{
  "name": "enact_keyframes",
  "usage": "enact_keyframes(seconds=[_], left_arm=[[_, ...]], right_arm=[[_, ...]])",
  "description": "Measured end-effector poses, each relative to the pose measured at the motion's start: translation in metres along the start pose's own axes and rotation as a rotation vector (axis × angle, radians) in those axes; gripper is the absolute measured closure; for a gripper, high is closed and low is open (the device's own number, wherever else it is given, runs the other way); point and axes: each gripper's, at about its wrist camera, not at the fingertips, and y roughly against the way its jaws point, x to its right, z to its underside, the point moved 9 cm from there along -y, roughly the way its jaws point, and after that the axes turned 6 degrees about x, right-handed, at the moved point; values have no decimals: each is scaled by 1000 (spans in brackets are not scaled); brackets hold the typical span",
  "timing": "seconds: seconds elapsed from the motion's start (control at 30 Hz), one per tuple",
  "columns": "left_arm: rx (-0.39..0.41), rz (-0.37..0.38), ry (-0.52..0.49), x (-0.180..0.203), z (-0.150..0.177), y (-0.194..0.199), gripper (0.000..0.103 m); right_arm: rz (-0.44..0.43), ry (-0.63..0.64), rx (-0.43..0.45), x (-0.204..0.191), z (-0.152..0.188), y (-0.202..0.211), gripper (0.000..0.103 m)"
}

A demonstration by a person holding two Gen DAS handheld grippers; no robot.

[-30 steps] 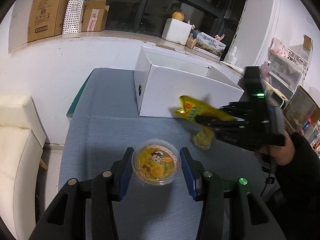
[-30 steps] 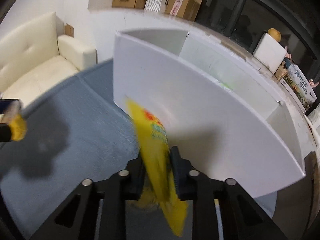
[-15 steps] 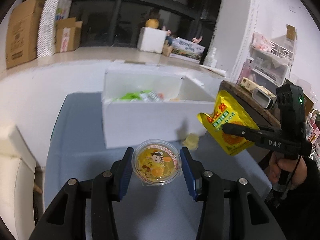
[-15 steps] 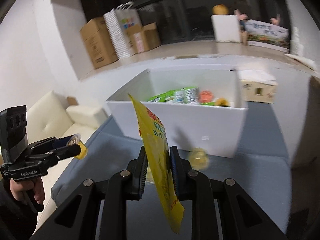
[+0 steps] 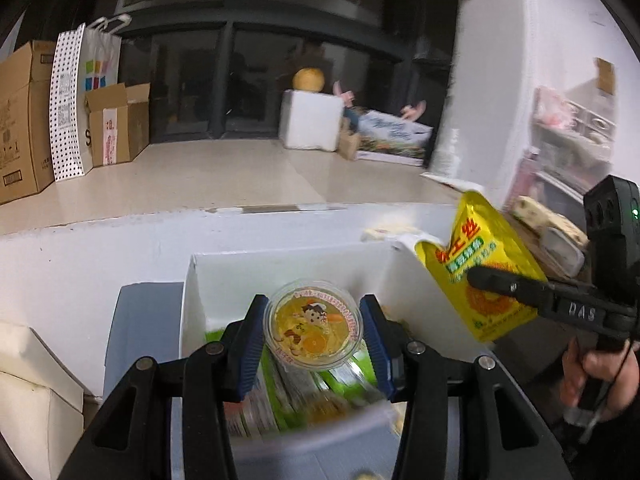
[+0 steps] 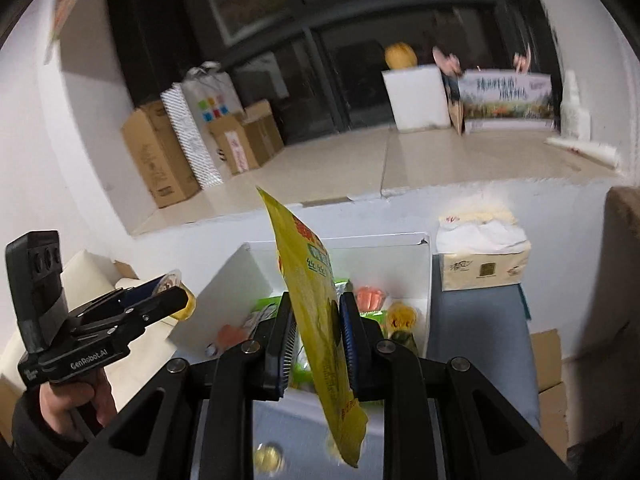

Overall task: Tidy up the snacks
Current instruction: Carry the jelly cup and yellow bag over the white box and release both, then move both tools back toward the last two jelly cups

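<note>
Left tool (image 5: 313,330): blue pads closed on both sides of the jelly cup (image 5: 313,329), which is gripped with its printed lid facing the camera; cup sits above the white box (image 5: 288,276).
Right tool (image 6: 317,334): pads pressed against both faces of the yellow snack bag (image 6: 316,312); bag stands on edge, its top rising above the pads and its bottom corner hanging below them.
Yellow snack bag, left wrist view: held up just right of the white box's right wall, with red and green print visible.
White box: open-topped, resting on the blue-grey surface (image 6: 476,320) near the far edge, against the white wall ledge.
Box contents: green packets (image 5: 288,392), orange-red items (image 6: 370,298) and a yellow item (image 6: 401,317); details blurred.
Tissue box (image 6: 482,264): on the surface, just right of the white box, touching or nearly so; cannot tell which.
Person's hands: left hand (image 6: 76,400) and right hand (image 5: 596,376) each grip a tool handle.
Near edge of surface: small yellow round item (image 6: 269,456), blurred.
</note>
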Motion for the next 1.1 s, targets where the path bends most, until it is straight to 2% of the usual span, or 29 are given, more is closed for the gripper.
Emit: enact_keyframes(seconds=[0.03,0.07,0.1,0.13,0.17,0.27,0.5,0.57,0.63,0.73,0.83,0.93,0.97,1.1], left_arm=[[-26,-1,27,-7,0,-14,49],[-58,-8,52,-13,1,-26,44],[-79,-32,57,-18,3,-33,23],[-90,-54,48,-22,4,-38,1],[-87,-66,33,-24,5,-40,0],[-79,-62,8,-24,5,-38,0],[-86,-61,-17,-19,11,-30,0],[-85,-63,-22,-16,15,-21,0],[-73,-31,-3,-9,26,-1,0],[-60,-14,-8,-1,52,28,0],[-50,-16,10,3,89,60,0],[-71,-21,44,1,120,76,0],[-79,-39,57,-2,129,79,0],[-110,-29,108,-6,151,86,0]], right_arm=[[3,-4,-42,4,1,-18,76],[13,-5,-52,6,2,-26,55],[22,0,-53,8,2,-33,36],[25,0,-50,9,1,-36,7],[22,-5,-41,9,1,-36,4],[30,-2,-27,11,-1,-34,0],[43,20,-1,6,-5,-21,0],[32,26,1,0,-2,-13,0],[13,39,29,-9,2,3,0],[-4,66,63,-19,22,31,0],[3,51,61,-20,58,53,0],[78,56,15,-12,104,60,0],[96,60,4,-10,113,60,0],[112,65,-70,-3,137,44,0]])
